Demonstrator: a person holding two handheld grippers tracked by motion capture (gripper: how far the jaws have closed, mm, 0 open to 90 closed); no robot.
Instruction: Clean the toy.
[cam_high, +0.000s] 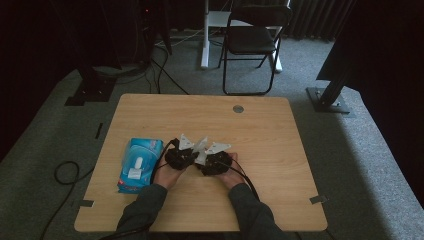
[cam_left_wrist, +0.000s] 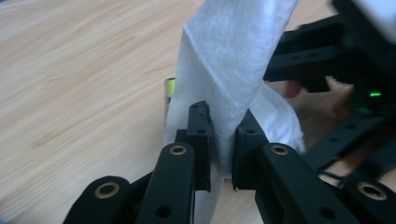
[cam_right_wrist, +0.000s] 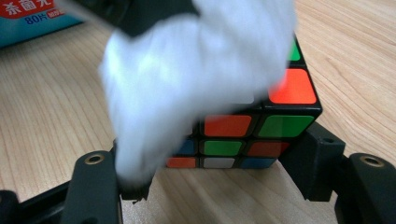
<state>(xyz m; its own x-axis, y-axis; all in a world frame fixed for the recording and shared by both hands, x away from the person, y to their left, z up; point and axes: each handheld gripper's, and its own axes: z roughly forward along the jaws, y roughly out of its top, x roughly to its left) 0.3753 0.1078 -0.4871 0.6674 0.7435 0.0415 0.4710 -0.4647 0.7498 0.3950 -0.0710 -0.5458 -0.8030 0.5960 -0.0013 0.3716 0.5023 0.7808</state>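
A white wet wipe (cam_left_wrist: 229, 70) is pinched between the jaws of my left gripper (cam_left_wrist: 223, 140), which is shut on it. In the right gripper view the same wipe (cam_right_wrist: 187, 79) drapes over a scrambled puzzle cube (cam_right_wrist: 261, 123) with orange, green, blue and white stickers. My right gripper (cam_right_wrist: 219, 175) is shut on that cube, one jaw on each side. In the high view the left gripper (cam_high: 181, 156) and right gripper (cam_high: 215, 161) meet at the table's middle front, with the wipe (cam_high: 201, 150) between them.
A blue pack of wet wipes (cam_high: 140, 164) lies on the wooden table (cam_high: 260, 130) just left of my left hand. A black folding chair (cam_high: 252, 40) stands on the carpet beyond the far edge. Cables trail from both grippers.
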